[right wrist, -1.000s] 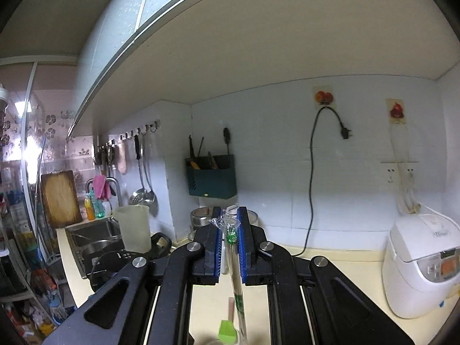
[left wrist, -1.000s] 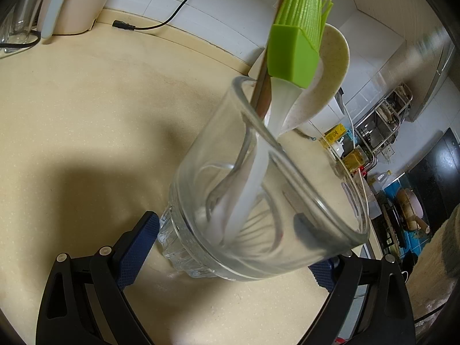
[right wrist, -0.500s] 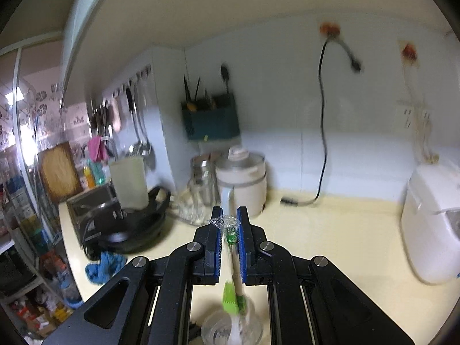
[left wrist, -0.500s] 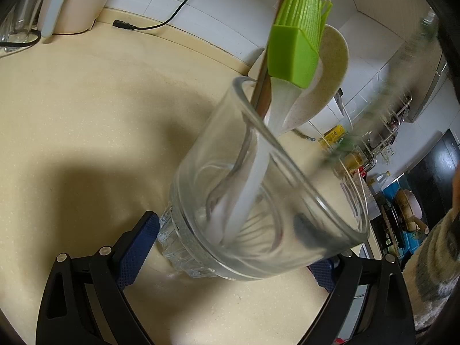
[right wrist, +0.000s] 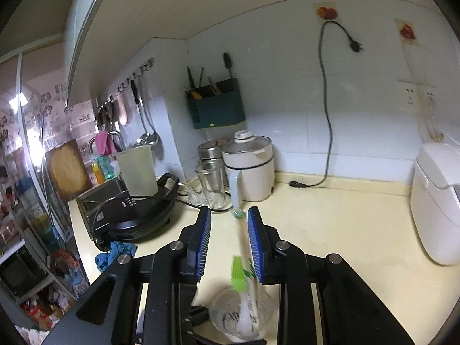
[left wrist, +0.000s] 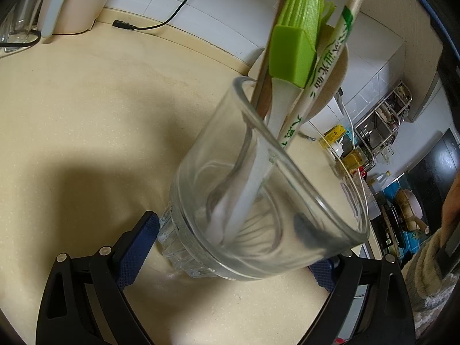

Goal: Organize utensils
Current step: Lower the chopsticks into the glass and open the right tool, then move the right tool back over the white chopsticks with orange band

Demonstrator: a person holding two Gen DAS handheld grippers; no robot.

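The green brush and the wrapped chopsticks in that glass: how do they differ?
The green brush has a broad, blocky silicone head with bristles on a pale translucent handle; the wrapped chopsticks are one slim, straight stick shape. The chopsticks sit in a clear sleeve printed with green characters, while the brush is bare. The chopsticks also rise higher, running out of the left wrist view. Both stand leaning in the same glass.

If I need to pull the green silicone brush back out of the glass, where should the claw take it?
Grip the green silicone brush on its solid green collar just under the bristles, coming from above. It stands head-up, well clear of the glass rim. The wrapped chopsticks lean against one side, so close on the flat faces away from them.
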